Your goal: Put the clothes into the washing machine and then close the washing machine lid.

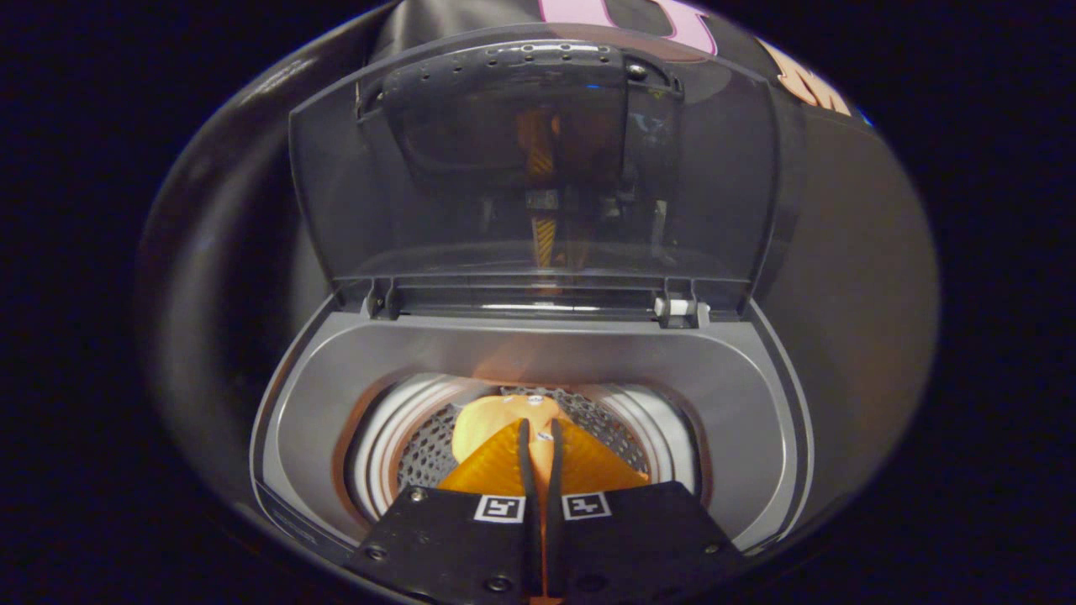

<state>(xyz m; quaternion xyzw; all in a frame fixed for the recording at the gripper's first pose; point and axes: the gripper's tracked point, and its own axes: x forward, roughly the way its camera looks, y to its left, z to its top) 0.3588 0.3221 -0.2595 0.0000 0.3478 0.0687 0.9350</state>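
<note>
Left third of the frame: dark booth wall point(227, 252) curving past the grey top deck of the washing machine point(336, 378), which fills the lower middle. Left of centre, low down: pale ring of the drum opening point(378, 454), with perforated drum wall point(424, 458) showing just inside it. Centre, lower part: orange garment point(496, 416) lying down inside the drum, just beyond the fingertips and running back between them. Bottom centre: gripper point(539, 433) pointing down into the drum mouth, fingers drawn nearly together with only a thin slit left, a strip of the orange cloth visible in that slit; looks pinched on the garment, though actual contact of both pads hard to confirm. Square markers on each finger base. Upper centre: transparent lid point(538, 160) standing open, tilted back on its hinges at the rear of the deck, faint orange reflection in it. Right of centre: white hinge piece point(683, 309) at the lid's base. Right third: more grey deck, then dark wall.
</note>
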